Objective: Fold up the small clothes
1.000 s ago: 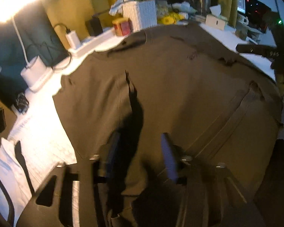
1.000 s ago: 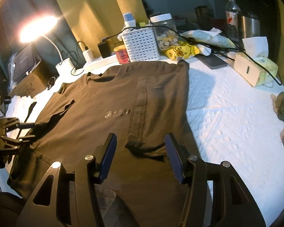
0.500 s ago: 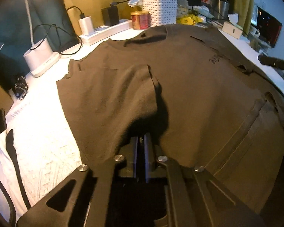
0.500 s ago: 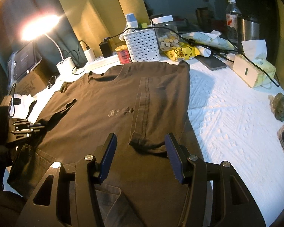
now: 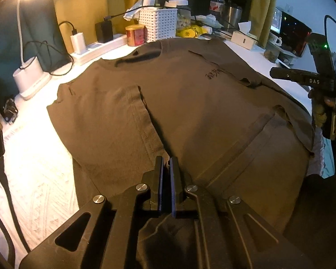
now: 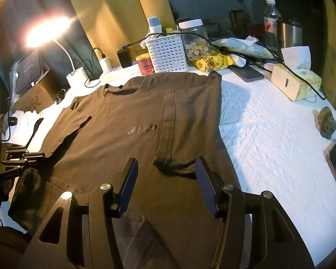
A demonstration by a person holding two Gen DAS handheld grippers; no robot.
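"DAS" lettering on right gripper (image 5: 306,79), brown t-shirt (image 5: 190,103) chest print unreadable

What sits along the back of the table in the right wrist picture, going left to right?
Lamp base → white charger → black adapter → red tin → white basket → snack jar → tissue box.
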